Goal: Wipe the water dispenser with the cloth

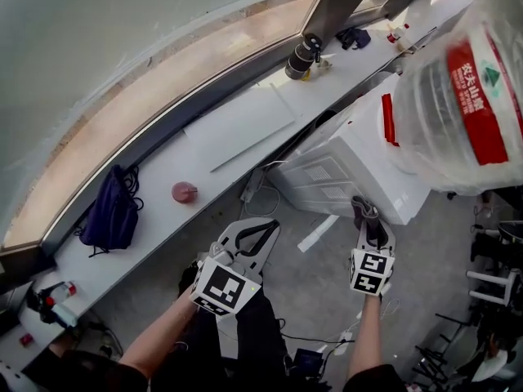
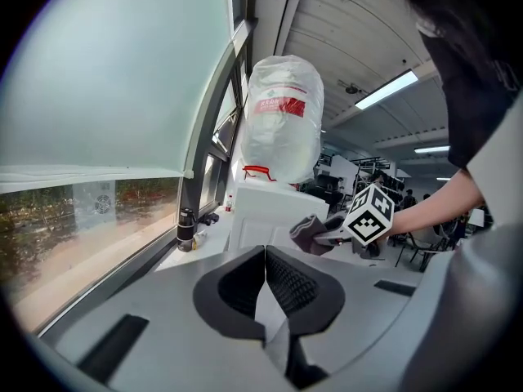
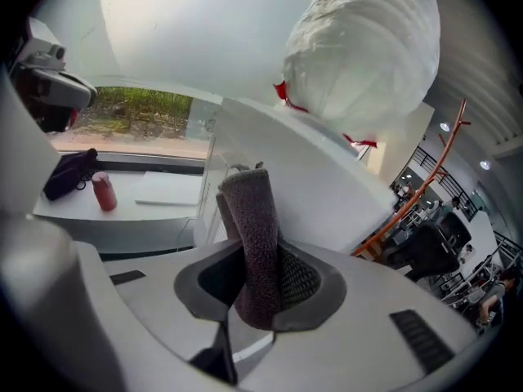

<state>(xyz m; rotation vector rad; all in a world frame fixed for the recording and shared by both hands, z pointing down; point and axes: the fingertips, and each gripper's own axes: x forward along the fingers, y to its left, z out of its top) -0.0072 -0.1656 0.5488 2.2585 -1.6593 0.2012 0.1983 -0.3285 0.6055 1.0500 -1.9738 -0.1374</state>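
The white water dispenser (image 1: 359, 166) stands by the window ledge with a plastic-wrapped bottle (image 1: 458, 88) on top. My right gripper (image 1: 369, 219) is shut on a dark grey cloth (image 1: 365, 212) close to the dispenser's lower front corner. In the right gripper view the cloth (image 3: 252, 235) sticks up between the jaws, with the dispenser (image 3: 327, 194) right behind it. My left gripper (image 1: 260, 233) hangs lower left of the dispenser, shut with nothing in it. The left gripper view shows its pads (image 2: 286, 282) meeting, and the dispenser (image 2: 265, 211) and cloth (image 2: 307, 235) ahead.
A white ledge (image 1: 155, 186) runs under the window. It carries a dark blue bag (image 1: 110, 211), a red cup (image 1: 184, 192), a white board (image 1: 241, 125) and a black flask (image 1: 302, 55). Cables (image 1: 327, 337) lie on the grey floor. Chairs stand at the right.
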